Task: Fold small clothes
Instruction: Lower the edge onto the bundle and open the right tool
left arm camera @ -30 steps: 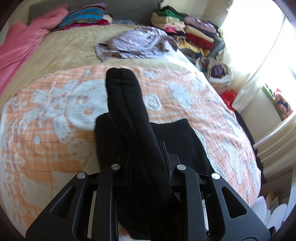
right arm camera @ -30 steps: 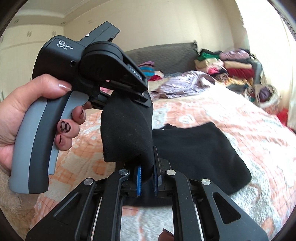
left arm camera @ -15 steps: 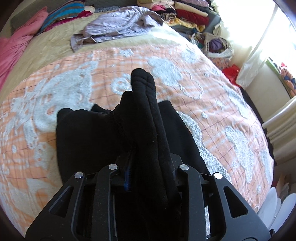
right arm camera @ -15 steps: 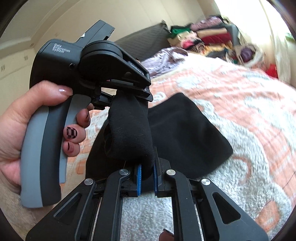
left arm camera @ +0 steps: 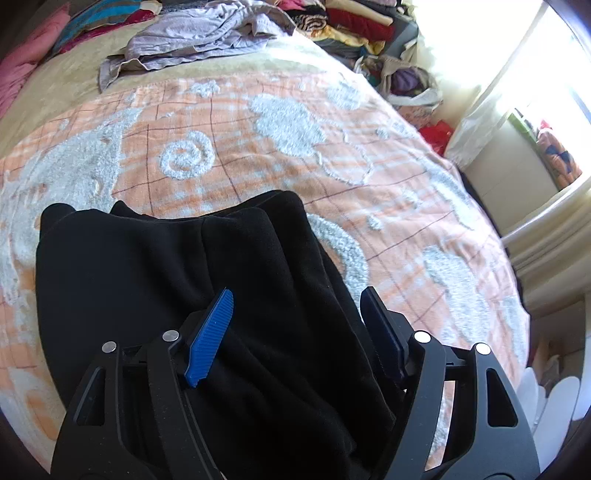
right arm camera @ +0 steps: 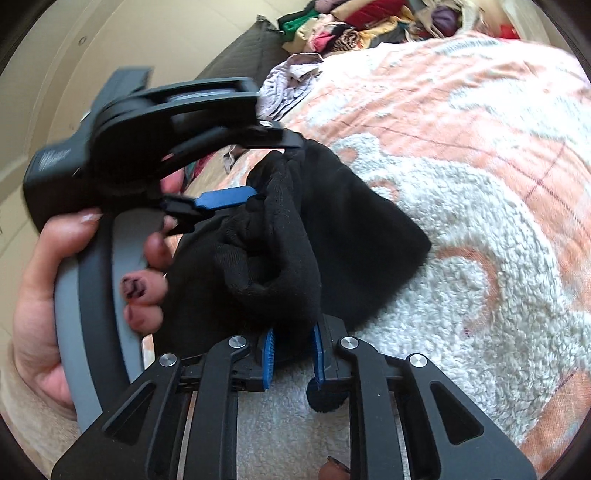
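Note:
A small black garment (left arm camera: 177, 280) lies folded on the orange and white bedspread (left arm camera: 280, 122). My left gripper (left arm camera: 299, 332) is open, its blue pads on either side of the garment's folded edge, which lies loose between them. It also shows in the right wrist view (right arm camera: 258, 166), held by a hand. My right gripper (right arm camera: 291, 354) has its blue pads a little apart around a bunched fold of the black garment (right arm camera: 280, 258), just above the bedspread (right arm camera: 480, 258).
A crumpled lilac garment (left arm camera: 199, 33) lies at the far end of the bed. Stacks of folded clothes (left arm camera: 354, 22) stand at the back right. A pink blanket (left arm camera: 22, 70) is at the far left. The bed's right edge drops off toward a bright window.
My left gripper has lowered the folded part onto the garment and opened, letting go. My right gripper has come down to the bed and its pads have parted a little.

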{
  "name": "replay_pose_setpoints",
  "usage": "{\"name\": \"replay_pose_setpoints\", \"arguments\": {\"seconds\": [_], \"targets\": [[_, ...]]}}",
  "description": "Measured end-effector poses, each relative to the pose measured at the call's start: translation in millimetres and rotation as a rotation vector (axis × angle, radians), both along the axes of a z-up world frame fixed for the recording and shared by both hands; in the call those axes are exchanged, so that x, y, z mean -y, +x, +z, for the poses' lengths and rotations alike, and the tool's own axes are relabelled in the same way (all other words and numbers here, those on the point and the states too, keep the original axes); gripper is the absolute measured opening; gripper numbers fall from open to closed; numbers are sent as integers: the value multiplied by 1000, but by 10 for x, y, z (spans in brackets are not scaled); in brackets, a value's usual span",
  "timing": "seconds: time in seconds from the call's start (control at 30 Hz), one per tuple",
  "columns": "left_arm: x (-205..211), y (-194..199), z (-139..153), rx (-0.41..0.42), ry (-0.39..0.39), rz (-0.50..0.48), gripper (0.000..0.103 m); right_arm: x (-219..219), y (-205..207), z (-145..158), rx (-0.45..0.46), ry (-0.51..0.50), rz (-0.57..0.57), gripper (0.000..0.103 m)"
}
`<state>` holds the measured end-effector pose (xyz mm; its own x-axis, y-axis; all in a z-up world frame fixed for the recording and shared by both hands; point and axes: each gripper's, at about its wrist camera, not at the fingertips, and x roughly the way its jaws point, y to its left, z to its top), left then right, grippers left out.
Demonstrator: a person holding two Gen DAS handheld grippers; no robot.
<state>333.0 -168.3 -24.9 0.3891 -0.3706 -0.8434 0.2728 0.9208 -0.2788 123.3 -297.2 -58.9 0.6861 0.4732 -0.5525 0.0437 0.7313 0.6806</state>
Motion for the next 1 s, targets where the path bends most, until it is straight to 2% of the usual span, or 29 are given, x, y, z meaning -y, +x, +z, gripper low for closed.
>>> {"name": "replay_pose_setpoints", "arguments": {"seconds": [0.1,0.2,0.3,0.33,0.43,0.53,0.63,0.73,0.8,0.83,1.0], "targets": [[-177,-116,108,37,-21,16,64,48,-13,13,3,21,-5,11],[-474,-279,205,95,20,64,64,86,-69,90,34,35,-9,7],[-755,-485,197,138,76,107,64,154,-139,196,71,7,-33,7],[-797,-524,167,145,96,111,64,156,-158,203,68,-8,-31,7],[-801,-646,33,154,193,90,65,134,-109,29,-17,-14,-32,11],[-788,-717,-3,169,205,81,68,130,-117,-56,-38,23,-42,15],[-871,-760,25,171,170,91,68,146,-205,40,-34,14,-48,23],[-951,-869,87,198,145,99,68,110,-284,185,-11,-68,-54,32],[-1011,-969,144,220,115,103,68,72,-366,298,11,-146,-61,43],[-1032,-1006,163,227,110,108,68,71,-402,332,24,-160,-65,47],[-1131,-1231,266,254,77,119,69,137,-696,572,94,-203,-101,81]]}}
